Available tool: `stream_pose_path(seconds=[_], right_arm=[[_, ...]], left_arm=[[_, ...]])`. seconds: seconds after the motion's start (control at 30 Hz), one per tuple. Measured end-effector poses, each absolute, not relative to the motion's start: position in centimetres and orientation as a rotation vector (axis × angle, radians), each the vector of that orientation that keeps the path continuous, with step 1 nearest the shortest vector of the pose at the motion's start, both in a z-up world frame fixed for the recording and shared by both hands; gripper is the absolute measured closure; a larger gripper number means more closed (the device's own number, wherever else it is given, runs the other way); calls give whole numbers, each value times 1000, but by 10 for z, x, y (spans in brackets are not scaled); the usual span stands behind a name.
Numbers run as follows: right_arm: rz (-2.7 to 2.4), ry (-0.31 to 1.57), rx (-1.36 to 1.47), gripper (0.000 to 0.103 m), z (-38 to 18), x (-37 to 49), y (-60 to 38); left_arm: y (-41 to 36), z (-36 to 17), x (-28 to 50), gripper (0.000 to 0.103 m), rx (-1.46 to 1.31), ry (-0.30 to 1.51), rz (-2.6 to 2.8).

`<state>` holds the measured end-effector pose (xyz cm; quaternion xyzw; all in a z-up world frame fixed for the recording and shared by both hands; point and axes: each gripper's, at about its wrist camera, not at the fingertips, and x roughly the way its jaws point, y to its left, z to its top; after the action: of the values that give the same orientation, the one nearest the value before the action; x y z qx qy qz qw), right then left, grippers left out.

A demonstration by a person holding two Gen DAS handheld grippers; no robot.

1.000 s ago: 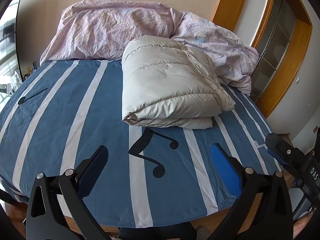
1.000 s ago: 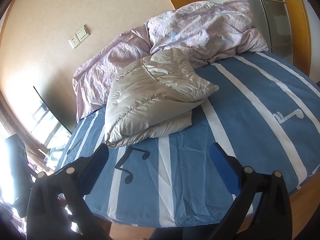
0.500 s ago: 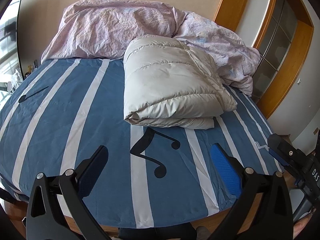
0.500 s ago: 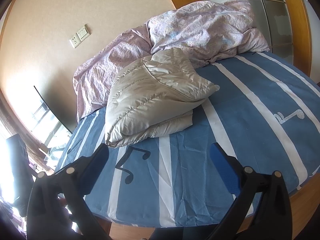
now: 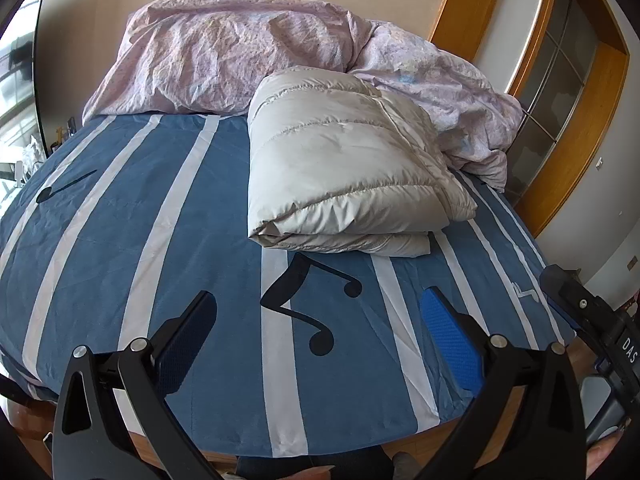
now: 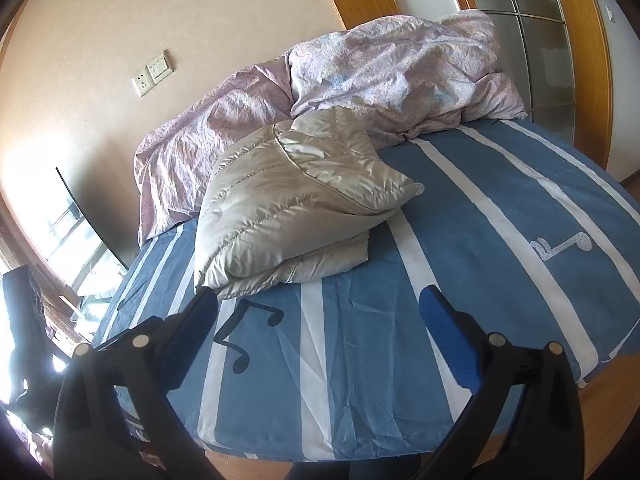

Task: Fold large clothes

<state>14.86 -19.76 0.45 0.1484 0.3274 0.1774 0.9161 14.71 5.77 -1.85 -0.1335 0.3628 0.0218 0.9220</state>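
Down jacket (image 5: 344, 168), pale grey, quilted: folded into a thick rectangular bundle, layers stacked at near edge. Lying on bed (image 5: 132, 240), roughly centre to 1 o'clock in left wrist view, 11 o'clock of centre in right wrist view (image 6: 296, 196). Far edge touching crumpled lilac duvet (image 5: 224, 52) heaped at 12 o'clock against wall.

Left claw (image 5: 316, 344): wide, holding nothing, hovering over foot of bed, well apart from jacket. Right claw (image 6: 318, 336): wide, holding nothing, same stand-off; left finger tip just beside jacket's near corner in frame, contact not apparent.

Blue striped sheet with black music-note print (image 5: 308, 300) between claws and jacket.

Progress, by judgement: fold looks finished or nearly so. One corner poking out at 3 o'clock in right view, slightly untidy. Possibly left: squaring that corner, flattening bundle.
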Motion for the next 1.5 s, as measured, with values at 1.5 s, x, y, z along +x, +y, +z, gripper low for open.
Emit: stream_pose_path(seconds=[1.5], right_arm=[[362, 686, 304, 2, 0, 152, -198]], left_arm=[[51, -22, 152, 1, -268, 759, 30]])
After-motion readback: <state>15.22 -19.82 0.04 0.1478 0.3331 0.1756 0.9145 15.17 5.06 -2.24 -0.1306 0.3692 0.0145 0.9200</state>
